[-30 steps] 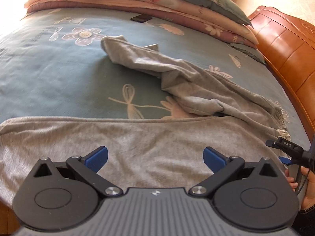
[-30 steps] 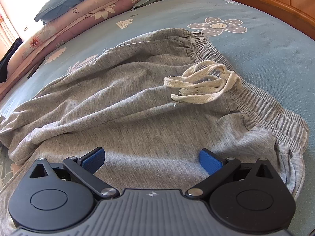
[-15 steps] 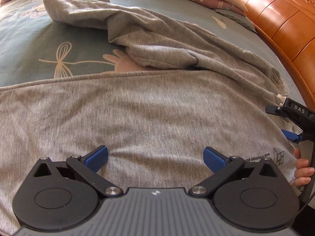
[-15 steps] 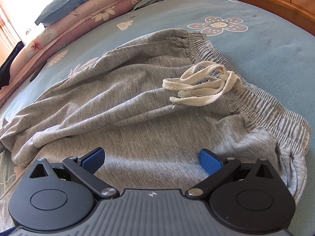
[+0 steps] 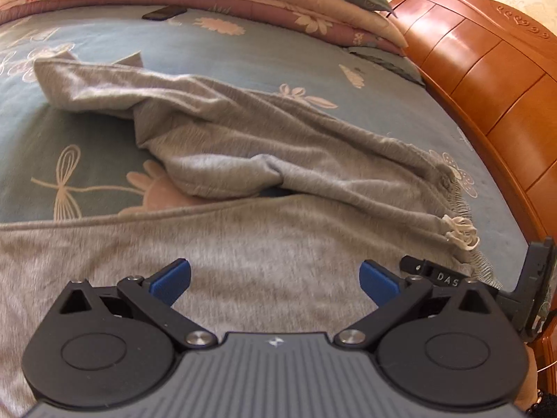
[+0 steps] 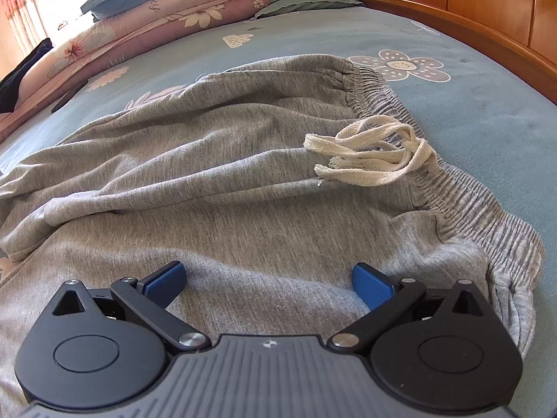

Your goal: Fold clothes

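Right wrist view: one pair of grey sweatpants [image 6: 216, 174], one cream drawstring [image 6: 369, 153], one bed [image 6: 470, 111]; right claw [image 6: 268, 282] and left claw [image 5: 275, 278] both gape wide, empty.

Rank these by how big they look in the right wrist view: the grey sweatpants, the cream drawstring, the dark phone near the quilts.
1. grey sweatpants, filling most of the view.
2. cream drawstring, a small bundle at the waistband.
3. dark phone, a thin sliver; it lies much farther from the camera, so its real size against the drawstring is unsure.
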The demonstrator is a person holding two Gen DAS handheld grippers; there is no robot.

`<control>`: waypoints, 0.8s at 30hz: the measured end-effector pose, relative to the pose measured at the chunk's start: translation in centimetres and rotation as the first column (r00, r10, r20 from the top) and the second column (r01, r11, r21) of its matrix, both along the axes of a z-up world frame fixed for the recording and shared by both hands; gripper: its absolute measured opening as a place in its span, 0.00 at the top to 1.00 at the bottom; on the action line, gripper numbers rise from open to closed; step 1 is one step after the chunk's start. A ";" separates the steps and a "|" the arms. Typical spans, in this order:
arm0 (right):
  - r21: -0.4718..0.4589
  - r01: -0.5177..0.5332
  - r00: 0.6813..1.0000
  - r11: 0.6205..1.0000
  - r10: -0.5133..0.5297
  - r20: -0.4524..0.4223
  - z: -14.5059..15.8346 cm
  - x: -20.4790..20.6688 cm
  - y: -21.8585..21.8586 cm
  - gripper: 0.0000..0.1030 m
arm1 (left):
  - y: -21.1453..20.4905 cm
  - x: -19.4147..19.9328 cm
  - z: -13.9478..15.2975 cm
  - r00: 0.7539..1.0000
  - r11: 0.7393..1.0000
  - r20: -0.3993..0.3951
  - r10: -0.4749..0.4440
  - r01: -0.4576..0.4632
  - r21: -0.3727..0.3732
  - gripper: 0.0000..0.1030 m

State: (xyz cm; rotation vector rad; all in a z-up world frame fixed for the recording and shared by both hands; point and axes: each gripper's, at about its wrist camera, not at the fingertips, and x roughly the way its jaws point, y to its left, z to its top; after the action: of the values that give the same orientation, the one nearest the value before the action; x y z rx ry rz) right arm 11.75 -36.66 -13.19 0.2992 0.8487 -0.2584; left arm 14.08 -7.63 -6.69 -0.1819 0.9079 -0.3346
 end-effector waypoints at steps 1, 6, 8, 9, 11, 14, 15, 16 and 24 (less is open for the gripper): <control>-0.009 -0.008 1.000 1.000 0.008 -0.002 0.0 0.0 0.1 0.00 | -0.5 0.1 0.3 0.999 1.000 0.031 -0.015 0.015 0.011 0.01; -0.059 -0.049 0.999 0.997 0.049 -0.004 -0.2 -0.3 0.6 0.00 | -1.7 0.9 -4.3 0.990 0.989 -0.021 -0.142 0.143 0.036 0.01; -0.087 -0.060 0.998 0.994 0.060 -0.002 -0.4 -0.3 0.9 0.00 | -1.7 0.9 -6.6 0.985 0.982 -0.029 -0.169 0.171 0.075 0.01; -0.110 -0.065 0.998 0.992 0.066 0.000 -0.5 -0.3 1.2 0.00 | -1.7 0.0 -6.7 0.978 0.975 0.057 -0.202 0.194 0.110 0.01; -0.132 -0.068 0.998 0.989 0.070 0.008 -0.7 -0.3 1.5 0.00 | -2.2 -1.0 -7.1 0.956 0.943 0.083 -0.281 0.259 0.211 0.01; -0.149 -0.070 0.997 0.986 0.074 0.026 -1.0 -0.4 1.6 0.00 | -1.5 -1.3 -6.8 0.945 0.933 0.087 -0.315 0.292 0.209 0.01; -0.153 -0.072 0.996 0.986 0.078 0.034 -1.1 -0.4 1.6 0.00 | -0.8 -1.0 -6.4 0.952 0.945 0.088 -0.294 0.275 0.180 0.01; -0.158 -0.074 0.996 0.985 0.081 0.042 -1.2 -0.5 1.6 0.00 | -0.2 -0.8 -5.9 0.959 0.955 0.088 -0.271 0.256 0.149 0.01; -0.158 -0.020 1.000 0.987 0.019 -0.006 0.2 -0.8 2.4 0.00 | 4.7 1.8 -4.4 0.975 0.982 0.130 -0.180 0.170 0.083 0.01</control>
State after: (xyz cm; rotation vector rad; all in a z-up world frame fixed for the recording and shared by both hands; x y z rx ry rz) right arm 10.97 -34.29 -13.00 0.1424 0.8304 -0.3066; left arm 15.87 -2.97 -11.06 -0.0120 0.8000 -0.4719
